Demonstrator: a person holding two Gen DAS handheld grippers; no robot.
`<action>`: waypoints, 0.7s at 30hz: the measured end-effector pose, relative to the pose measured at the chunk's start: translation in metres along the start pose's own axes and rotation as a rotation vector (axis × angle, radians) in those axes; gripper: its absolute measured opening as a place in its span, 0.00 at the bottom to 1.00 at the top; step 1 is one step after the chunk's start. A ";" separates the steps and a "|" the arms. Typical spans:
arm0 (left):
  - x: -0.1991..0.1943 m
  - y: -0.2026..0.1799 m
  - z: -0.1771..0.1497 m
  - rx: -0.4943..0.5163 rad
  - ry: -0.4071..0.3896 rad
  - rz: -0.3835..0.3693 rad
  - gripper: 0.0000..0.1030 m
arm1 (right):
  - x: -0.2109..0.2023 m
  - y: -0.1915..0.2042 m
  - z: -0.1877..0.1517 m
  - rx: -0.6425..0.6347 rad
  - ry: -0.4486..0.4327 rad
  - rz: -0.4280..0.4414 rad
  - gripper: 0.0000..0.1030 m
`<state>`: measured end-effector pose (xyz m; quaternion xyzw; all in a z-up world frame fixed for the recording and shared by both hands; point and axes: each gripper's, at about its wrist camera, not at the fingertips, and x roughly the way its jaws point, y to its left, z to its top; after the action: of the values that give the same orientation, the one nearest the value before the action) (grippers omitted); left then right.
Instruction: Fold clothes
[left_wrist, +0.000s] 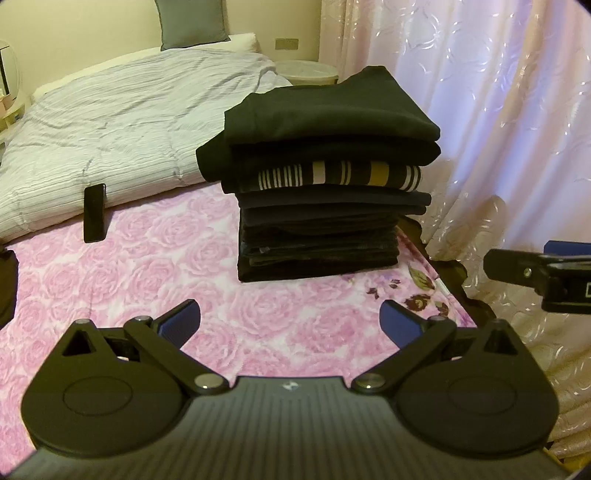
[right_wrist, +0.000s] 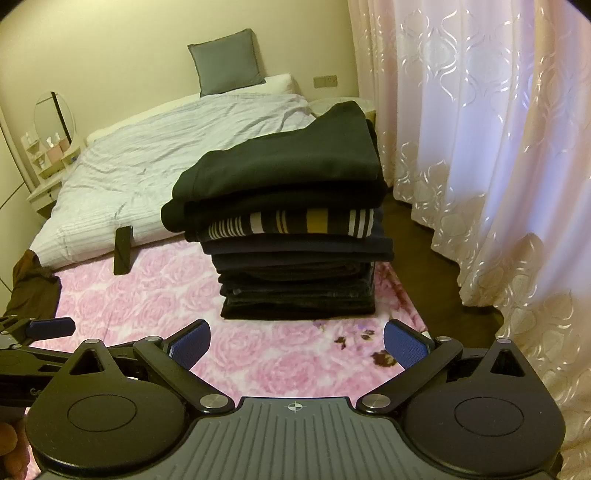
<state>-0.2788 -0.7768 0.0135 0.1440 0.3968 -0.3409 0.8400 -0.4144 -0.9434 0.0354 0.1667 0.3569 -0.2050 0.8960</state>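
Both the left gripper (left_wrist: 290, 319) and right gripper (right_wrist: 297, 341) hang spread apart, empty, before the stack (left_wrist: 321, 177) on the bed (left_wrist: 147, 266).

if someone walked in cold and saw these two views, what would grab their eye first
The tall stack of folded dark clothes stands on the pink rose-patterned blanket, near the bed's curtain-side edge, with one striped garment showing white and mustard bands partway down. Next, both the left gripper and right gripper hang open and empty in front of the stack. A black phone leans against the rumpled grey-striped duvet behind.
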 end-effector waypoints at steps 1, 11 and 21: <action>0.000 0.000 0.000 -0.001 0.000 0.001 0.99 | 0.000 0.000 0.000 -0.001 0.000 0.000 0.99; 0.002 0.003 0.000 -0.008 -0.005 0.015 0.99 | 0.004 0.002 0.000 -0.011 0.003 -0.007 0.99; 0.002 0.004 0.002 -0.005 -0.016 0.027 0.99 | 0.011 0.001 0.005 -0.010 0.001 -0.020 0.99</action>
<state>-0.2742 -0.7753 0.0133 0.1446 0.3891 -0.3296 0.8480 -0.4038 -0.9470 0.0309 0.1585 0.3600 -0.2123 0.8945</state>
